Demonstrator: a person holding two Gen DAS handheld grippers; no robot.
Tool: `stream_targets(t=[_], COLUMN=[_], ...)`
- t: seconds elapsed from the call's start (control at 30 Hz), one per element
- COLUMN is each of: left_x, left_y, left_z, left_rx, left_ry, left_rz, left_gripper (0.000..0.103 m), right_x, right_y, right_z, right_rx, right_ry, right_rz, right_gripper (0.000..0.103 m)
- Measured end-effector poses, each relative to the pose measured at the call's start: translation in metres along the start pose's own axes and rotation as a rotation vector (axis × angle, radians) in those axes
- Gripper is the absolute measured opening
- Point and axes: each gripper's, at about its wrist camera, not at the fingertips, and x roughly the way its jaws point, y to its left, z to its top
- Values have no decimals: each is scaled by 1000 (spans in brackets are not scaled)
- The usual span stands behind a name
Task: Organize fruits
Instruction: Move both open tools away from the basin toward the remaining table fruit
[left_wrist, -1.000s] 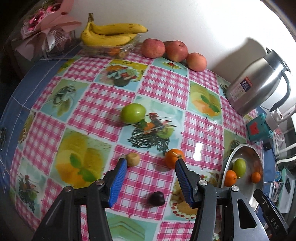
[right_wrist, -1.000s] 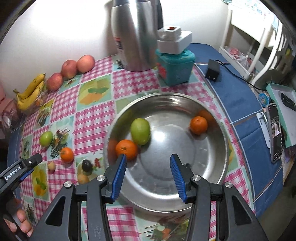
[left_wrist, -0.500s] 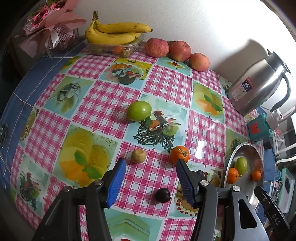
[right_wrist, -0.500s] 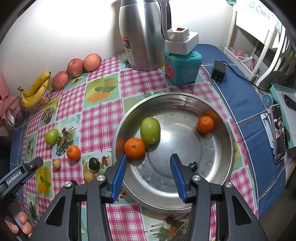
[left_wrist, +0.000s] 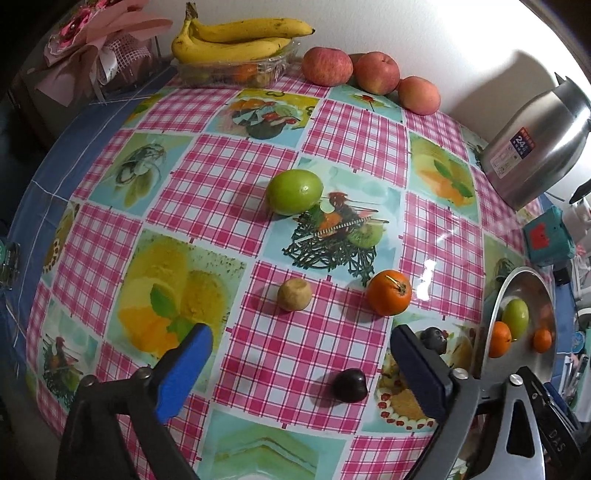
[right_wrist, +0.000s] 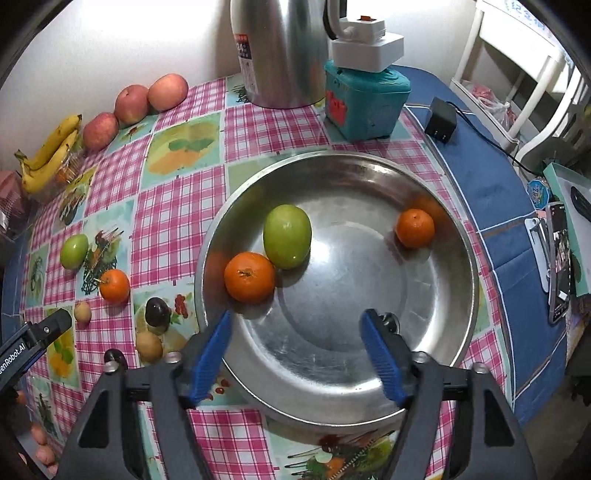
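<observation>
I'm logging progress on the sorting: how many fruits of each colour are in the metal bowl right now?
orange fruits: 2
green fruit: 1
Total in the metal bowl: 3

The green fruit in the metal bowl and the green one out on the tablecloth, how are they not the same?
The green fruit in the bowl sits inside the metal bowl; the green fruit on the tablecloth lies on the bare cloth. The bowl one leans against an orange; the cloth one touches nothing, and its nearest orange lies apart. Both are smooth, oval and plain green.
</observation>
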Motion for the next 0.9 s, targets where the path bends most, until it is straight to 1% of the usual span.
stream_targets(t=[0.07, 0.27, 0.3, 0.33, 0.37, 0.53, 0.73, 0.8, 0.9], left_x=[-1, -4, -4, -5, -6, -14, -20, -23, -26], left_y=[-1, 0, 1, 1, 1, 2, 8, 10, 12], left_z=[0, 1, 1, 1, 1, 0, -5, -7, -9], left_rx=[5, 15, 14, 14, 15, 23, 14, 17, 28], left_ry=[-10, -43, -48, -54, -63, -113, -144, -153, -159], left_rz=[7, 25, 25, 25, 25, 21, 14, 11, 13], left_gripper=[103, 103, 103, 103, 103, 103, 103, 103, 103], right_x=[0, 0, -1, -2, -4, -10, -13, -15, -17], right_y=[1, 3, 2, 2, 3, 4, 5, 4, 3], right_z=[0, 1, 1, 1, 2, 3, 3, 2, 2], right_rx=[-9, -26, -25, -24, -25, -25, 2, 10, 32], right_ry=[-8, -27, -32, -40, -51, -86, -116, -127, -138], right_rz=[0, 0, 3, 5, 4, 11, 45, 48, 76], right_gripper=[88, 88, 89, 94, 95, 95, 95, 96, 95])
